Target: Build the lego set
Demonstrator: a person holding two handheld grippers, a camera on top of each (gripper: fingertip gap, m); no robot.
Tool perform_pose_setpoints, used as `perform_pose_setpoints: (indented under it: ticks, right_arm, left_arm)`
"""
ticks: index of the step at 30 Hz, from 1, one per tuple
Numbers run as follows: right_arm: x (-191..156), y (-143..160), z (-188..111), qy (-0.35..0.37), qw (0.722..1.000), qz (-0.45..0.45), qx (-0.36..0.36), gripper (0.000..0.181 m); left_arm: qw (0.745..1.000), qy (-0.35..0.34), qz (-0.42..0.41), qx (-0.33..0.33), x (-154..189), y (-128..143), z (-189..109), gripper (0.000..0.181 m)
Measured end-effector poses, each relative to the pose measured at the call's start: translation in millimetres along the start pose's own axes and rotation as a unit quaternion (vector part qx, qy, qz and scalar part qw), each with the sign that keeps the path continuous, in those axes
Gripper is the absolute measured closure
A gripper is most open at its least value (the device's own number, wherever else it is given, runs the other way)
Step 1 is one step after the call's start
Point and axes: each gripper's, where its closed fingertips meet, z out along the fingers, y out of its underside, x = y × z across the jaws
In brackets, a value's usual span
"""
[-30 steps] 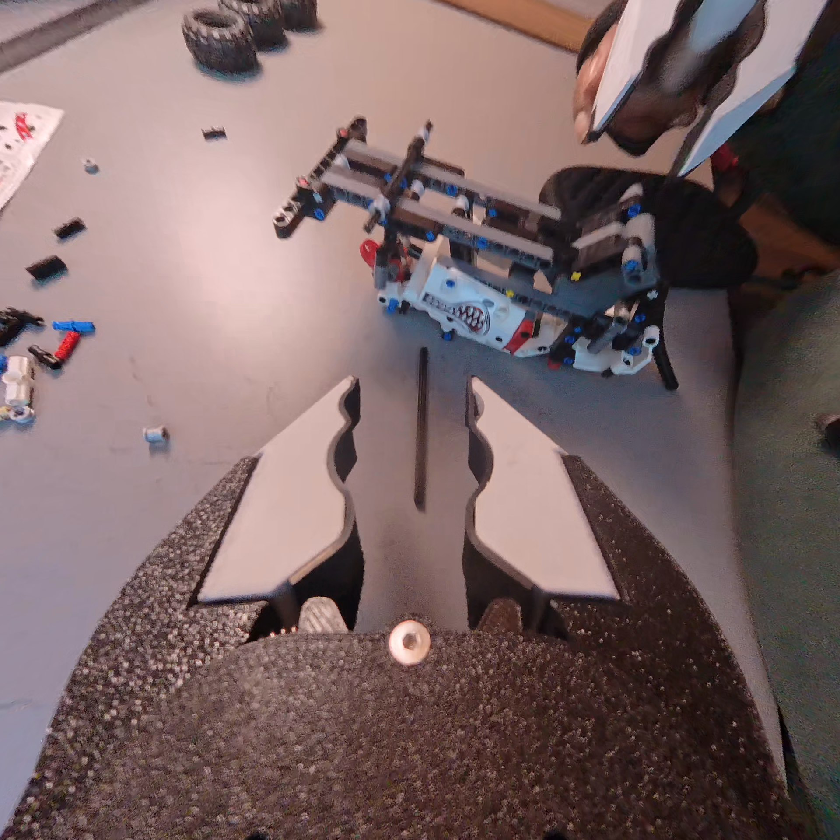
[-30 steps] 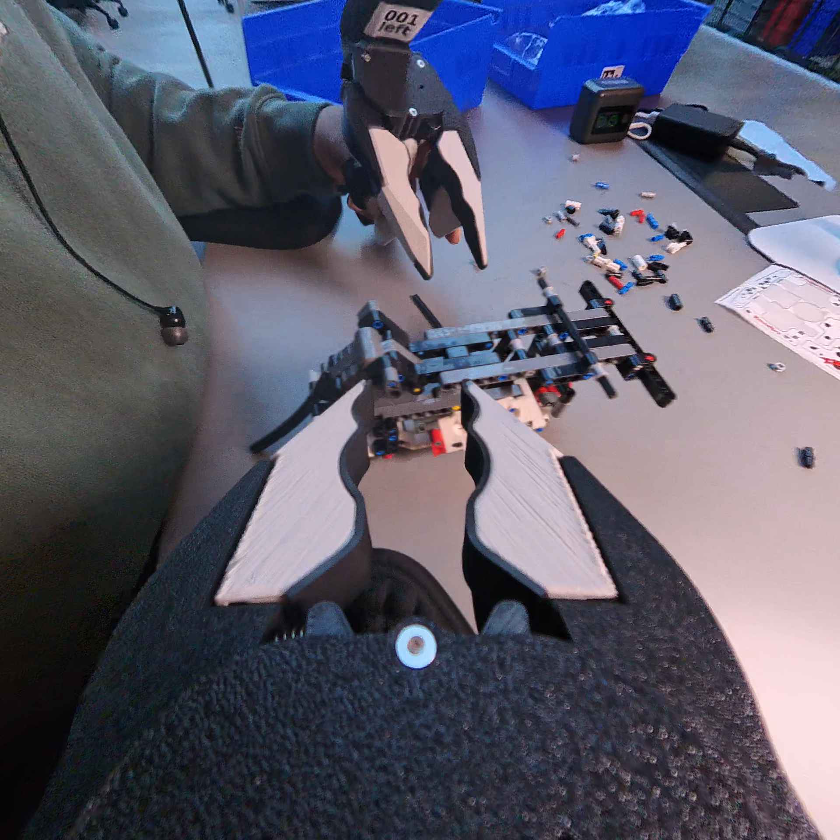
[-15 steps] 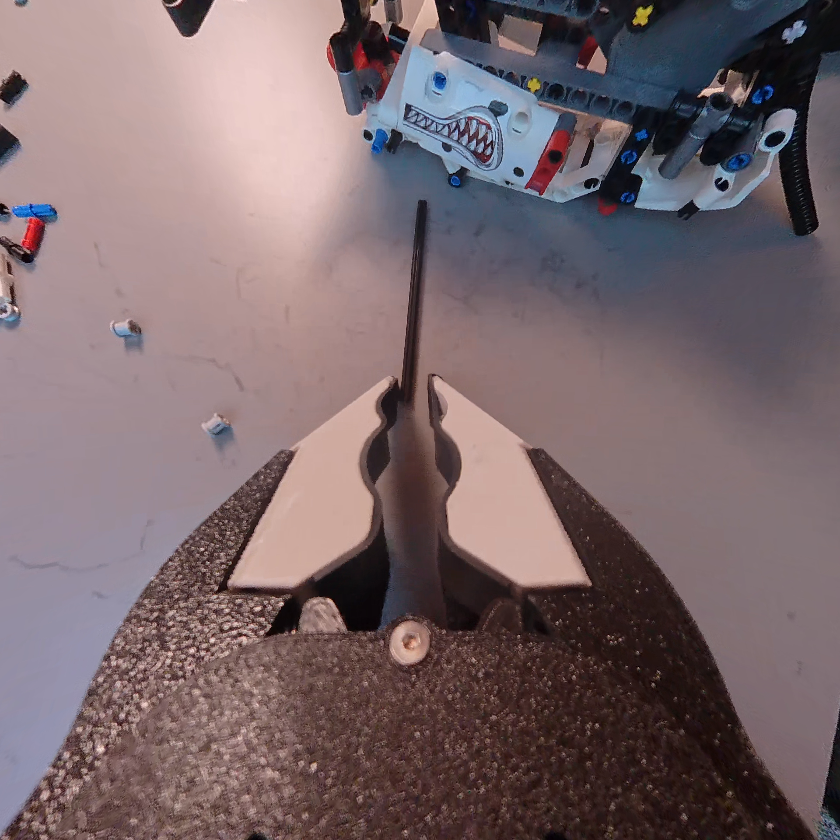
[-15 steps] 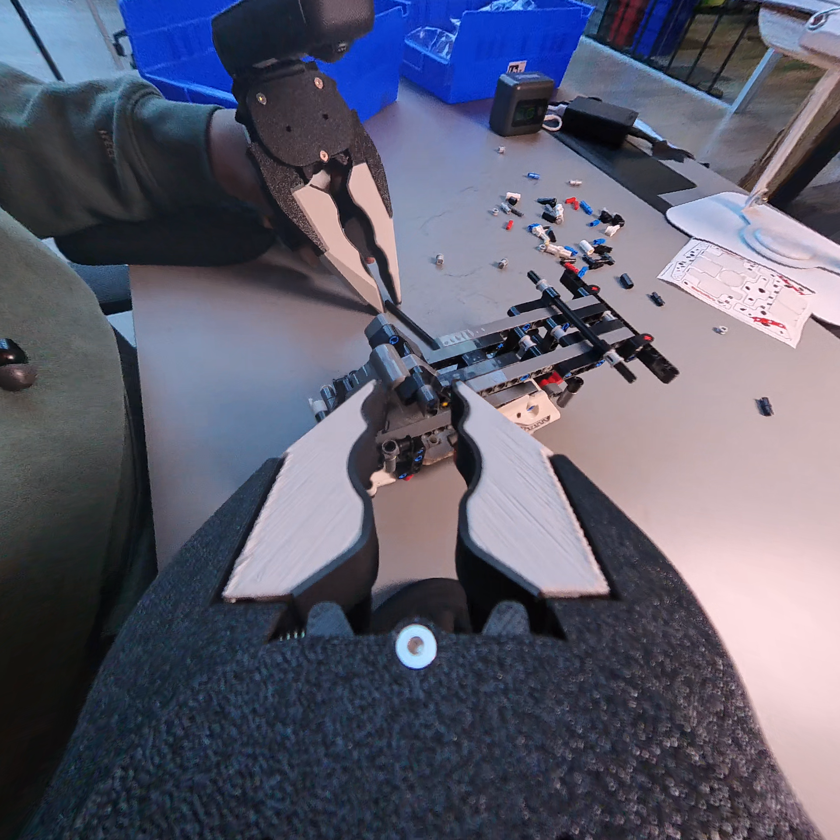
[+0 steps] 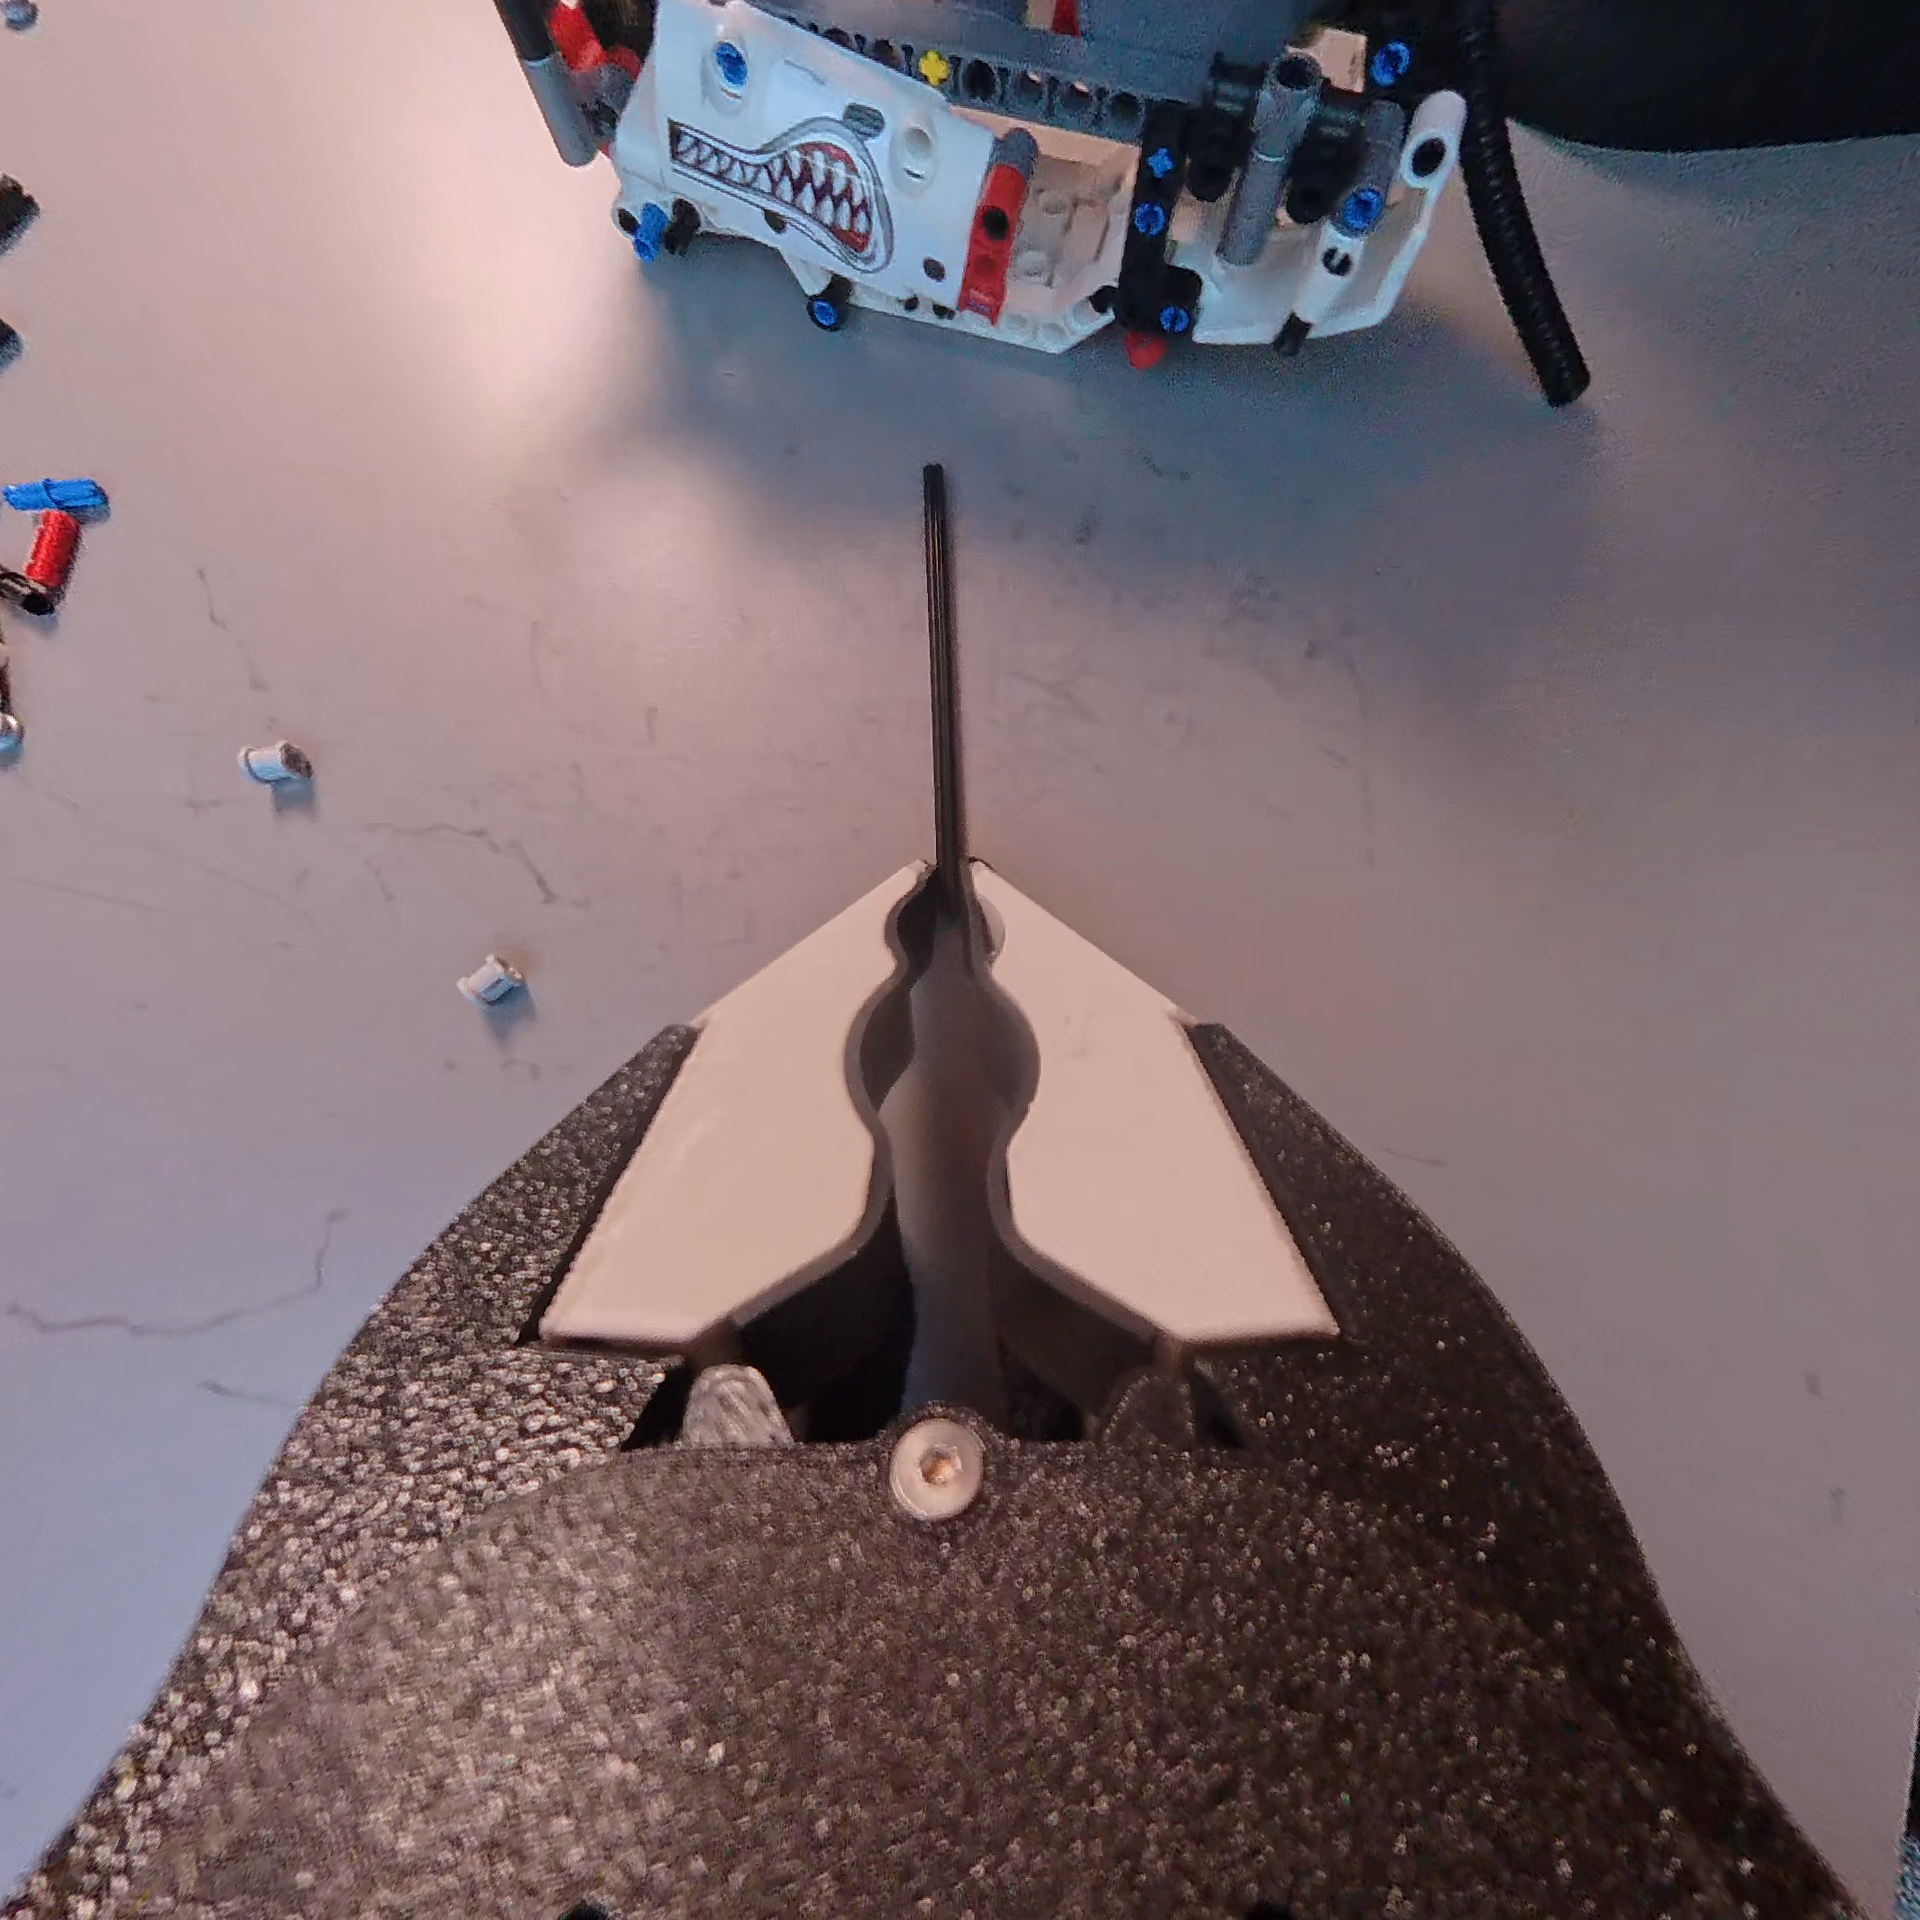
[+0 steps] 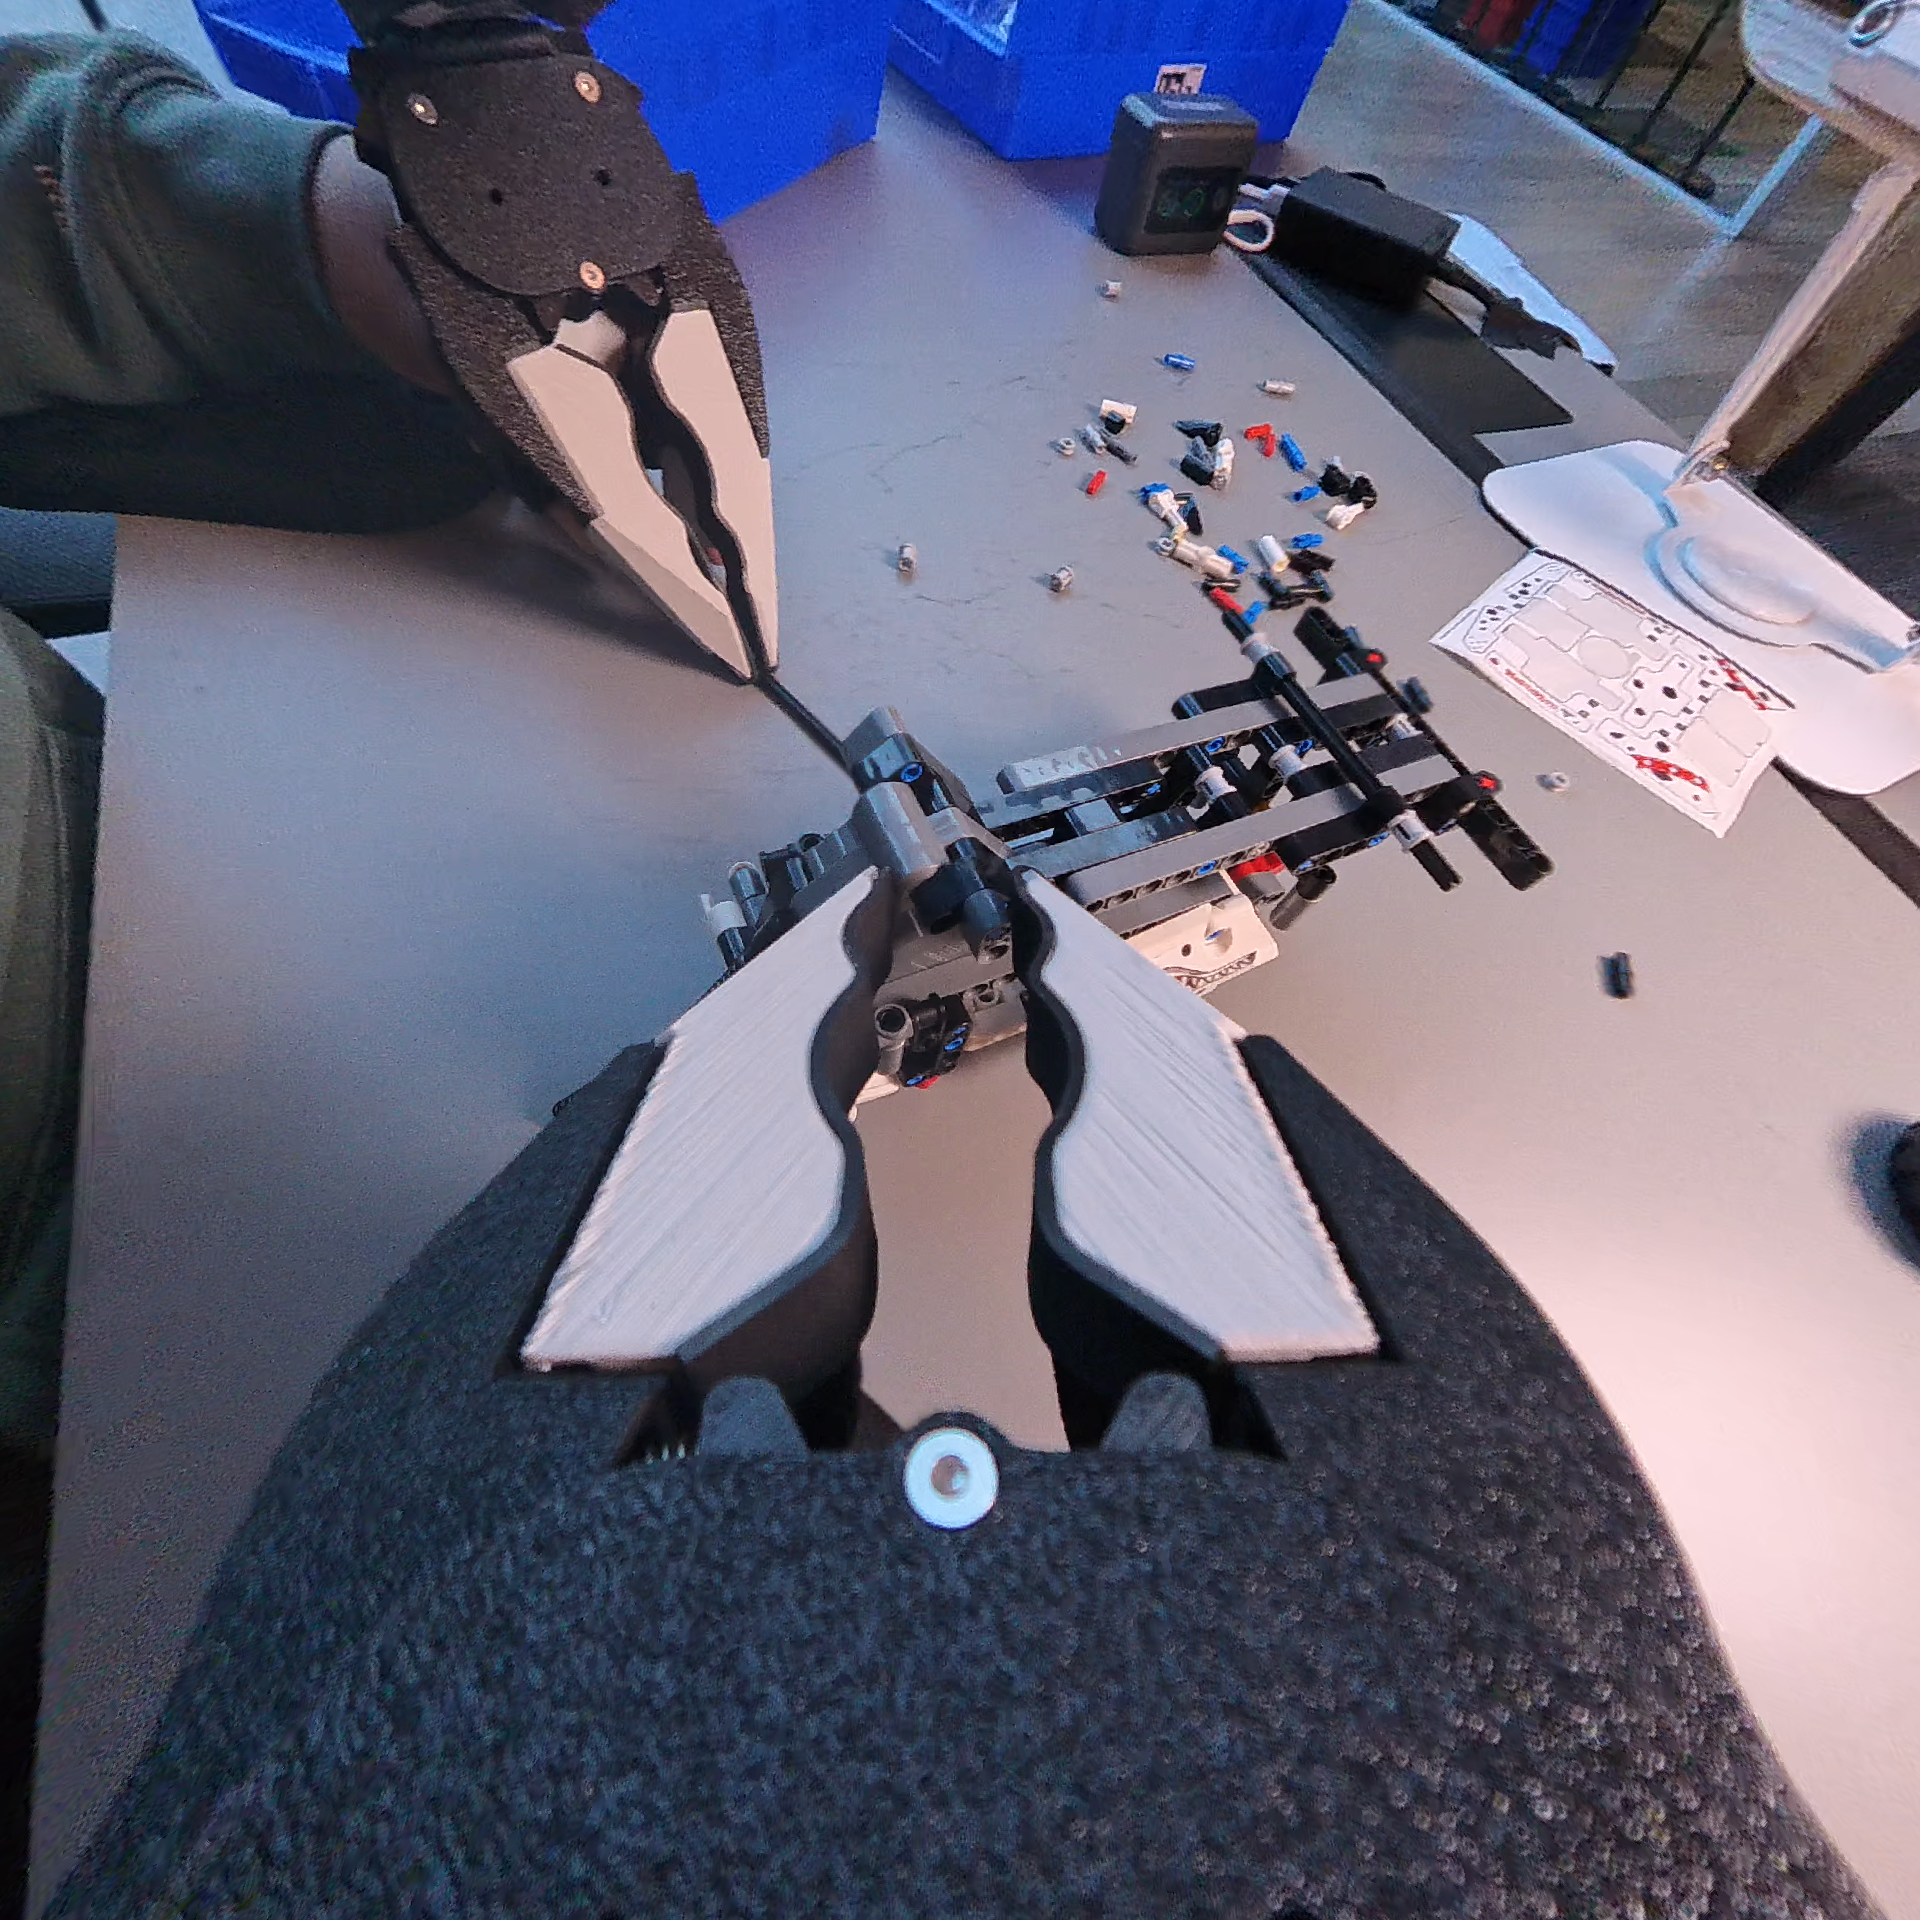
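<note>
The partly built lego model (image 5: 1039, 197), white with a shark-mouth sticker and grey and black beams, lies on the grey table (image 5: 1455, 831). My left gripper (image 5: 951, 878) is shut on one end of a long thin black axle (image 5: 940, 665), which points at the model. In the right wrist view the left gripper (image 6: 753, 665) holds the axle (image 6: 800, 712) low over the table, its far end close to the model's grey corner (image 6: 883, 743). My right gripper (image 6: 951, 904) is shut on the near end of the model (image 6: 1247, 800), one finger on each side.
Loose small pieces (image 6: 1226, 499) lie scattered behind the model, and several show at the left (image 5: 52, 540). A sticker sheet (image 6: 1610, 686), a black device (image 6: 1174, 171) and blue bins (image 6: 790, 104) stand farther back. A green sleeve (image 6: 156, 208) is at the left. A black ribbed hose (image 5: 1517, 239) hangs off the model. Left tips to right tips: about 15 cm.
My left gripper dropped from above onto the axle lying on the table and closed on its near end. The right gripper kept its hold on the model.
</note>
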Motion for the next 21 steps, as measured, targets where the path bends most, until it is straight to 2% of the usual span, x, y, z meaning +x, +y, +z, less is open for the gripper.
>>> perform_pose_setpoints:
  ticks: [4,8,10,11,12,13,17,20,21]
  right_arm:
    - [22.6,2.4,0.7,0.025,1.000,0.009,0.002,0.159]
    - [31.2,1.4,-1.6,0.063,0.998,0.020,-0.006,0.156]
    - [36.1,2.8,-2.4,0.101,0.992,0.068,-0.022,0.144]
    - [36.7,4.3,-2.0,0.115,0.985,0.122,-0.030,0.133]
    - [31.7,4.4,0.5,0.112,0.978,0.172,-0.032,0.113]
    - [24.3,4.1,3.1,0.107,0.973,0.203,-0.031,0.106]
    - [13.3,11.1,17.1,0.145,0.964,0.218,-0.044,0.102]
    - [13.3,15.8,28.1,0.132,0.963,0.230,-0.047,0.110]
    - [15.6,17.6,28.9,0.131,0.965,0.222,-0.052,0.120]
  left_arm:
    - [1.000,0.000,-0.003,0.005,-0.6,-0.2,-0.1,0.178]
    - [1.000,-0.004,0.004,0.011,-2.0,-0.4,-0.1,0.178]
    - [1.000,-0.026,0.007,0.012,-8.1,-0.5,-0.3,0.178]
    - [1.000,-0.026,0.005,0.014,-8.5,-0.6,-0.2,0.178]
    - [1.000,-0.024,0.003,0.017,-8.5,-0.8,-0.4,0.178]
    - [1.000,-0.022,0.002,0.021,-8.4,-1.5,-0.9,0.177]
    - [0.999,-0.014,-0.001,0.029,-6.5,-2.8,-2.7,0.154]
    - [1.000,-0.008,0.004,0.022,-3.8,-0.9,-0.9,0.152]
    - [1.000,-0.010,0.007,0.022,-3.6,-0.8,-0.9,0.152]
